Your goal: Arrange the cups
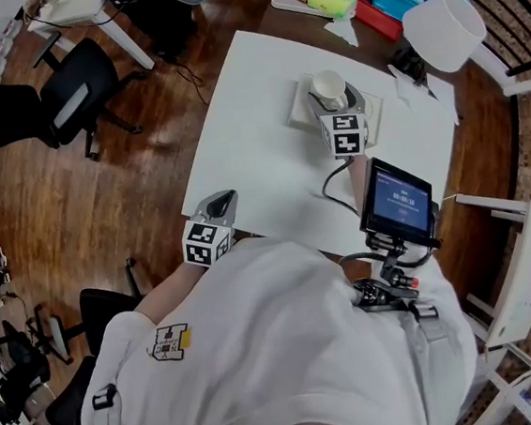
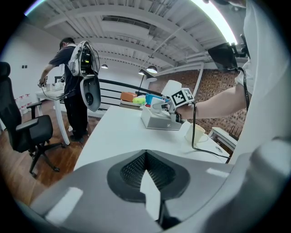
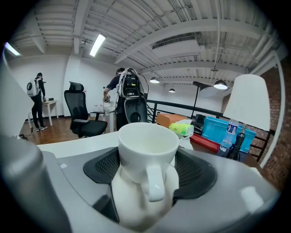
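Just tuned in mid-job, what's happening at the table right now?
A person is working with two handheld tools at a white table. The right tool grips a white cup, handle toward its camera, over a white tray. The left tool is shut and empty near the table's near edge. A second cup sits on the table beside the tray.

Head view: steep overhead. Gripper views: low, along table point(image 1: 257, 132); all share it.
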